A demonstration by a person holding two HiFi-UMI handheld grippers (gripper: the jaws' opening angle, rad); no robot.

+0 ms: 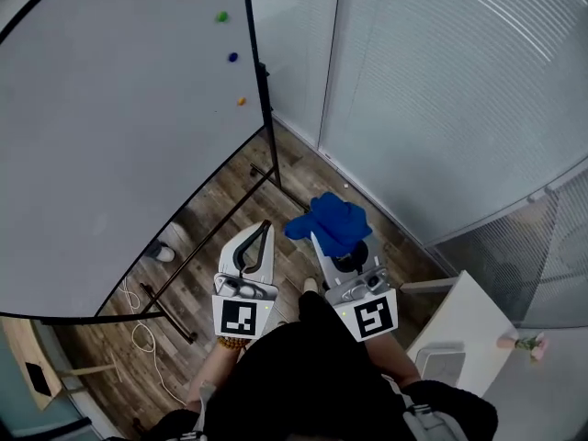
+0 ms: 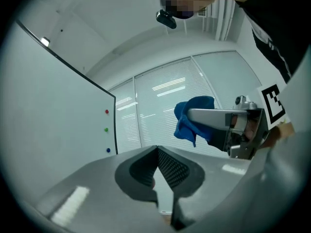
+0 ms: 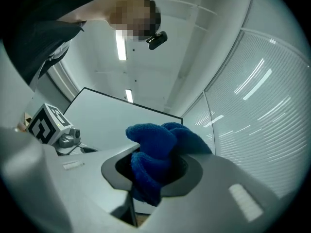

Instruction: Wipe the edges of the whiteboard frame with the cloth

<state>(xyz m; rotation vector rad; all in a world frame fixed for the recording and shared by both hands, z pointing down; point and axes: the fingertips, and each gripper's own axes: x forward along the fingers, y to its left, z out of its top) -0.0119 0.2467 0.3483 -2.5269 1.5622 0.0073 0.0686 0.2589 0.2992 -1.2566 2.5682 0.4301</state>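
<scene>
A large whiteboard point(image 1: 110, 145) on a black-framed stand fills the left of the head view, its right frame edge point(image 1: 258, 81) running down to the floor. My right gripper point(image 1: 323, 232) is shut on a bunched blue cloth point(image 1: 331, 223), held in the air a short way right of that edge. The cloth point(image 3: 158, 159) bulges out between the jaws in the right gripper view, with the whiteboard point(image 3: 116, 118) behind it. My left gripper point(image 1: 265, 232) is shut with nothing in it, beside the right one. The left gripper view shows the board point(image 2: 53, 115) and the cloth point(image 2: 192, 118).
Coloured magnets point(image 1: 221, 16) dot the board near its right edge. The stand's black foot bars point(image 1: 175, 324) and a white cable point(image 1: 147, 338) lie on the wood floor. Glass walls with blinds point(image 1: 441, 99) stand close on the right. A white table corner point(image 1: 459, 338) is at lower right.
</scene>
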